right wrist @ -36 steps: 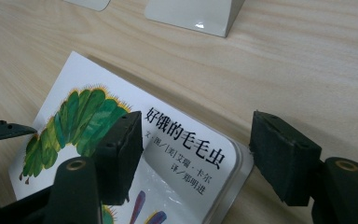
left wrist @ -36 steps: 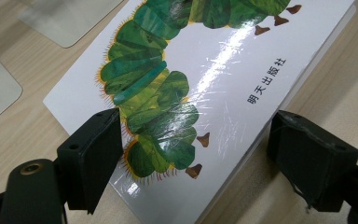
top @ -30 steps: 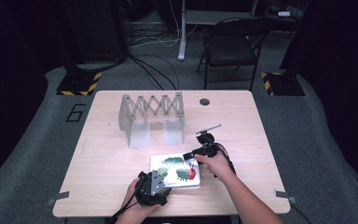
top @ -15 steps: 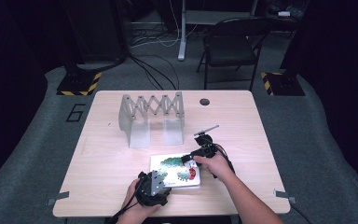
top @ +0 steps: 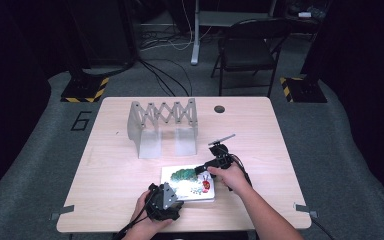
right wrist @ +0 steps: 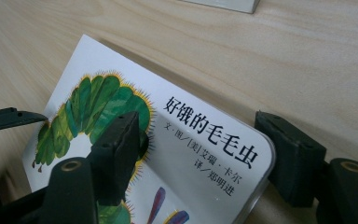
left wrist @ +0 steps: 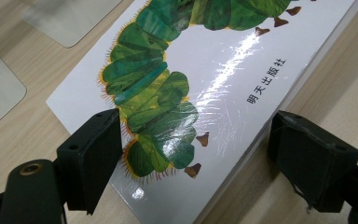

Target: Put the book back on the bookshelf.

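Pale wood bench point(top: 130, 170) carries a white picture book point(top: 187, 182) with a green caterpillar on its cover, lying flat near your edge, in front of a grey accordion-style rack point(top: 164, 125). Your left gripper point(left wrist: 193, 154) sits at the book's near corner, its fingers point(left wrist: 91, 158) spread wide, one above the cover and one beside the edge, gripping nothing. Your right gripper point(right wrist: 200, 149) is at the far corner, its fingers point(right wrist: 119, 149) likewise wide apart, straddling that rounded corner without clamping it.
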A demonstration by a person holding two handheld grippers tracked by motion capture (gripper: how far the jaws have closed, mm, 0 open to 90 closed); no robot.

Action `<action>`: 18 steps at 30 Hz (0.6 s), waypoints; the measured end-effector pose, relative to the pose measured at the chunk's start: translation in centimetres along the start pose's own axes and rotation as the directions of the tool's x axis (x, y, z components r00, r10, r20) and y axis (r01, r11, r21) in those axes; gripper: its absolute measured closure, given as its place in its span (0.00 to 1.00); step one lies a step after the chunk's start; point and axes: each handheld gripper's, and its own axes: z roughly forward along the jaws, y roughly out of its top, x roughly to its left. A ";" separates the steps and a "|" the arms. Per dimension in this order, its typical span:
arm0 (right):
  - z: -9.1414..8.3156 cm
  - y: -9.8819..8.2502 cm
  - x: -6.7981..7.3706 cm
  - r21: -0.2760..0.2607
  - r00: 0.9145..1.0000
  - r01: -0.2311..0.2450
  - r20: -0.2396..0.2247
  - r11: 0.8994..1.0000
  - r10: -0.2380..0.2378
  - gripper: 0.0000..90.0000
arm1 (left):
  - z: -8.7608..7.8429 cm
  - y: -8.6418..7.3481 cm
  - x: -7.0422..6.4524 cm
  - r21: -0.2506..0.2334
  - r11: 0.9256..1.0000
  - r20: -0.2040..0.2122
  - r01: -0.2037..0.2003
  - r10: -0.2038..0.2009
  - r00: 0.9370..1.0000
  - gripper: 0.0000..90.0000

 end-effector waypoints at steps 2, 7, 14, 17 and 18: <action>0.0 0.0 0.0 0.000 1.000 -0.002 -0.003 1.000 0.002 0.39 | -0.1 0.1 0.2 0.006 1.000 0.028 0.002 -0.003 1.000 0.21; -0.1 -0.2 -0.2 -0.010 1.000 -0.007 -0.006 1.000 0.007 0.40 | -1.2 0.4 1.4 0.011 0.998 0.115 0.064 -0.064 0.991 0.21; -0.1 -0.2 -0.1 -0.011 1.000 -0.006 -0.004 1.000 0.006 0.40 | -2.3 0.5 4.0 -0.008 0.978 0.118 0.211 -0.208 0.971 0.21; -0.1 -0.2 -0.1 -0.011 1.000 -0.006 -0.003 1.000 0.006 0.40 | -1.8 0.2 5.0 0.013 0.969 0.119 0.247 -0.247 0.962 0.21; -0.1 -0.2 -0.1 -0.011 1.000 -0.006 -0.003 1.000 0.006 0.40 | -1.6 0.2 5.0 0.025 0.970 0.116 0.244 -0.245 0.963 0.21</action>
